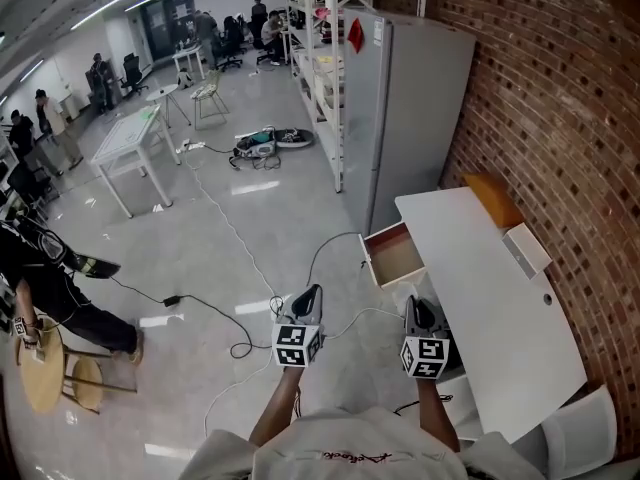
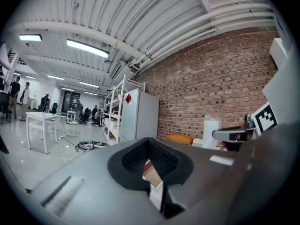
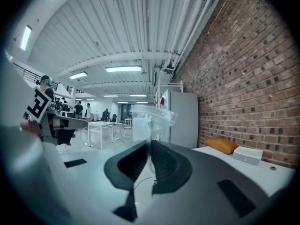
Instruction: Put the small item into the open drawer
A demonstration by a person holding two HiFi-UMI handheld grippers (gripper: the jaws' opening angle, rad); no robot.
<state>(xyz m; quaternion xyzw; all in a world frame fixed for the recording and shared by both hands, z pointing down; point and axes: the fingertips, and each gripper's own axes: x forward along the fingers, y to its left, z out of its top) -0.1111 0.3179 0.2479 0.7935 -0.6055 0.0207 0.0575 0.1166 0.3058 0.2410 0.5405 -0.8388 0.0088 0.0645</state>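
Observation:
A small clear plastic bag [image 3: 148,120] stands up between the pads of my right gripper [image 3: 150,146], which is shut on it. In the head view that gripper [image 1: 421,311] hovers over the floor just in front of the white table [image 1: 490,298], below the open wooden drawer [image 1: 396,256]. The drawer looks empty. My left gripper [image 1: 309,299] hangs further left over the floor, its jaws drawn together with nothing held. In the left gripper view its own pads [image 2: 149,146] almost meet, and the bag [image 2: 212,127] shows at the right.
On the tabletop lie an orange cushion [image 1: 493,196] and a white box [image 1: 527,248]. A tall grey cabinet [image 1: 400,108] stands beyond the drawer, a brick wall [image 1: 560,118] to the right. Cables [image 1: 330,258] trail over the floor. A white chair [image 1: 575,433] is near right. People stand far left.

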